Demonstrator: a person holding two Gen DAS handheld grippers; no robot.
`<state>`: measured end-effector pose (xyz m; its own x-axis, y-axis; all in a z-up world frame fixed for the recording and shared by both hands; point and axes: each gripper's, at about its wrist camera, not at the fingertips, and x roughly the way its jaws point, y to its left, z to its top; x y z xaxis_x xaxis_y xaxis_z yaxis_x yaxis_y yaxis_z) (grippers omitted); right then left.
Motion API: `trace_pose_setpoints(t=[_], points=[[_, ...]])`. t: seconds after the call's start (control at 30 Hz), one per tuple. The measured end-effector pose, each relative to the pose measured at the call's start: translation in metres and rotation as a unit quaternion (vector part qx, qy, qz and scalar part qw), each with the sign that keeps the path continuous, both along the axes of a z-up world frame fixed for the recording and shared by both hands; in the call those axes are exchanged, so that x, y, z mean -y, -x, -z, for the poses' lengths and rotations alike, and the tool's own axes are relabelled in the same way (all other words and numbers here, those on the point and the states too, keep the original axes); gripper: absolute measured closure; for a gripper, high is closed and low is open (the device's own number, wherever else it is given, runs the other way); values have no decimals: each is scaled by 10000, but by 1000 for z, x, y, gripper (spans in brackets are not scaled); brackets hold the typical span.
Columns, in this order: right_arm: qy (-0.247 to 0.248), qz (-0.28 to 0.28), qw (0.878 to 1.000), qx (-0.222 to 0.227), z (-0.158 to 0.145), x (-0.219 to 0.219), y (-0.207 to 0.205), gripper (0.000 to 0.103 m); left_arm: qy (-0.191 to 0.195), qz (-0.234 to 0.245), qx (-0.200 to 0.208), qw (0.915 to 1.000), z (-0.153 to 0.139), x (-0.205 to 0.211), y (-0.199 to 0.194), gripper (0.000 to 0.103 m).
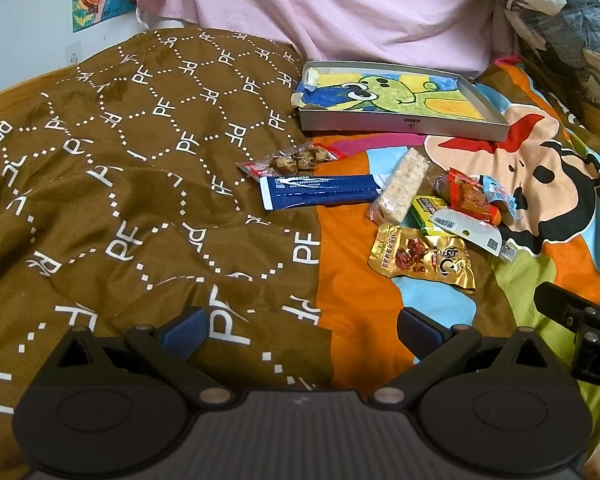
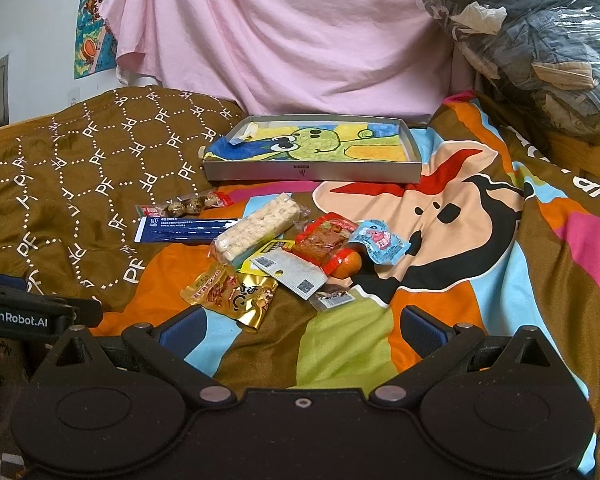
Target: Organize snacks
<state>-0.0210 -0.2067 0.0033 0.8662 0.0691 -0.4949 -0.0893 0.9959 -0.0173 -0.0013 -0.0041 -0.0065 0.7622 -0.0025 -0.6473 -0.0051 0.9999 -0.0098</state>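
gold snack pouch (image 2: 233, 295) lies just ahead of the right gripper (image 2: 300, 330), whose jaws are spread and hold nothing. the left gripper (image 1: 302, 330) is likewise released, over the brown quilt (image 1: 120, 184). beyond both jaws sit the rice cracker bar (image 2: 256, 227), blue packet (image 2: 184, 230) and quail eggs (image 2: 190, 205), with the shallow box (image 2: 312, 174) farther back

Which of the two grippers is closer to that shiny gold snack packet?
Right, narrowly. The gold snack packet lies just beyond the right gripper, slightly to its left. The left gripper sits further back, with the packet ahead to its right.
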Motion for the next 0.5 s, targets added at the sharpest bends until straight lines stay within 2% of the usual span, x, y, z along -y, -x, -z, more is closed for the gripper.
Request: trace_pose_setpoints(t=[0.5], points=[[55,211,9994,-267,-3,5,-8,1,10,-136,-101,9999,-6,2,-14,0]])
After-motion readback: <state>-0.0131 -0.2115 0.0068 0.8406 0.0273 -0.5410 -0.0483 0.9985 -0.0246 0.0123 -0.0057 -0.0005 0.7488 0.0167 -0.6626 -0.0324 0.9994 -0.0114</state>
